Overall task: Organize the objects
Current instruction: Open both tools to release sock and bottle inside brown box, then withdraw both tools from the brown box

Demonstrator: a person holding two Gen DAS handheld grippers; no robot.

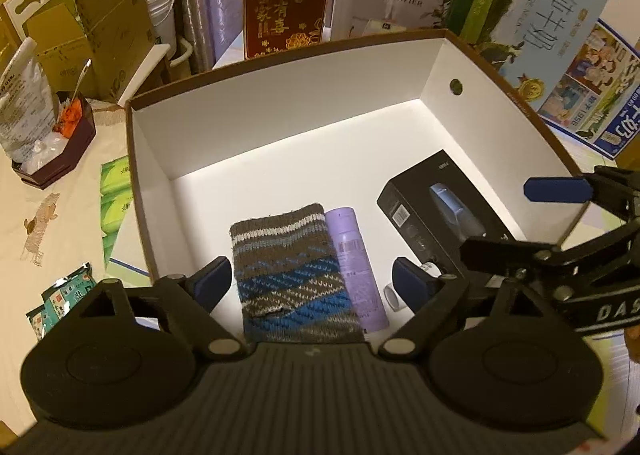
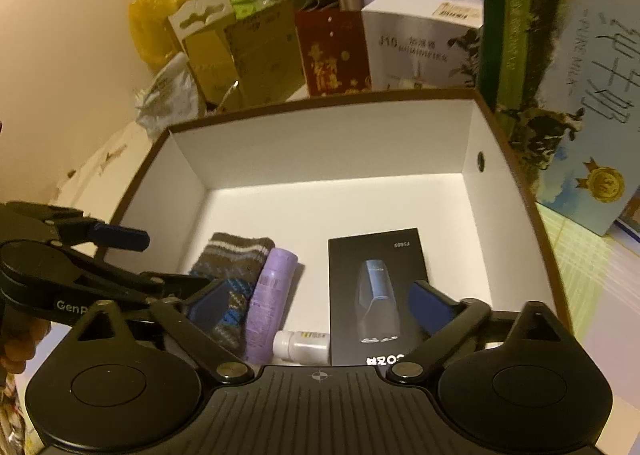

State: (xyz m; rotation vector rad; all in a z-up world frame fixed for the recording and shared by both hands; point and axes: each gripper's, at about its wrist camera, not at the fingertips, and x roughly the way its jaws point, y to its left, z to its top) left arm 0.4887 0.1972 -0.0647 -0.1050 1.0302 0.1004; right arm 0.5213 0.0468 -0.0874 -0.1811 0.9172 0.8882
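A large white-lined box (image 1: 304,111) with a brown rim fills the middle of both views, and the gathered things lie along its lower edge in the frame: a knitted sock (image 1: 288,267) in brown, white and blue, a purple bottle (image 1: 356,263) touching its right side, a small white bottle (image 2: 302,345) just beside that, and a black product box (image 2: 376,295) lying flat to the right. Lined up side by side like this, they appear to be packed to leave the upper half of the floor free. The left gripper (image 1: 316,279) hovers over the sock, fingers spread and empty; the right gripper (image 2: 320,301) hovers over the bottles, fingers likewise apart, holding nothing. More cartons stand behind the box.
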